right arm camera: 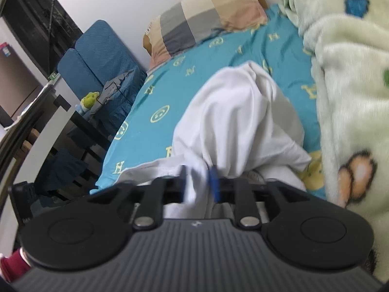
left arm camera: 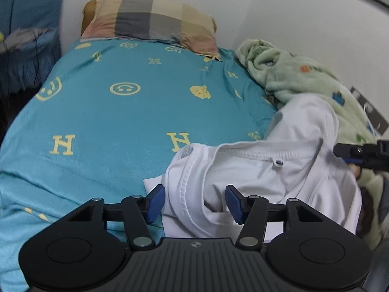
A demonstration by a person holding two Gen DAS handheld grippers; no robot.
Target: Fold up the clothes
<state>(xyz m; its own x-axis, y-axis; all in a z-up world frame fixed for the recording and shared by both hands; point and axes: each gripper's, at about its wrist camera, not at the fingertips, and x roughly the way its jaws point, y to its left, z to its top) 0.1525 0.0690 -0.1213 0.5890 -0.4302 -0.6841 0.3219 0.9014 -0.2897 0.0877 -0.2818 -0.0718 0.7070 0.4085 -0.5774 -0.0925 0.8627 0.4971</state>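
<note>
I see the white shirt (left arm camera: 267,170) bunched on the teal bed sheet (left arm camera: 109,112), long axis running away toward the blanket (left arm camera: 304,77). L gripper (left arm camera: 194,203) released, collar hem between pads w/o contact. R gripper (right arm camera: 200,182) slack around a fold; R sits nearer the bulk.

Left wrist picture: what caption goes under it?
Open left gripper around a white shirt on a blue bed.

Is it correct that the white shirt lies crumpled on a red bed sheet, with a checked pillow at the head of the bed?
Not quite: the bed sheet is turquoise with yellow letters and smiley faces, not red, as the left wrist view shows. The white shirt does lie crumpled on it, and the checked pillow is at the head of the bed.
</note>
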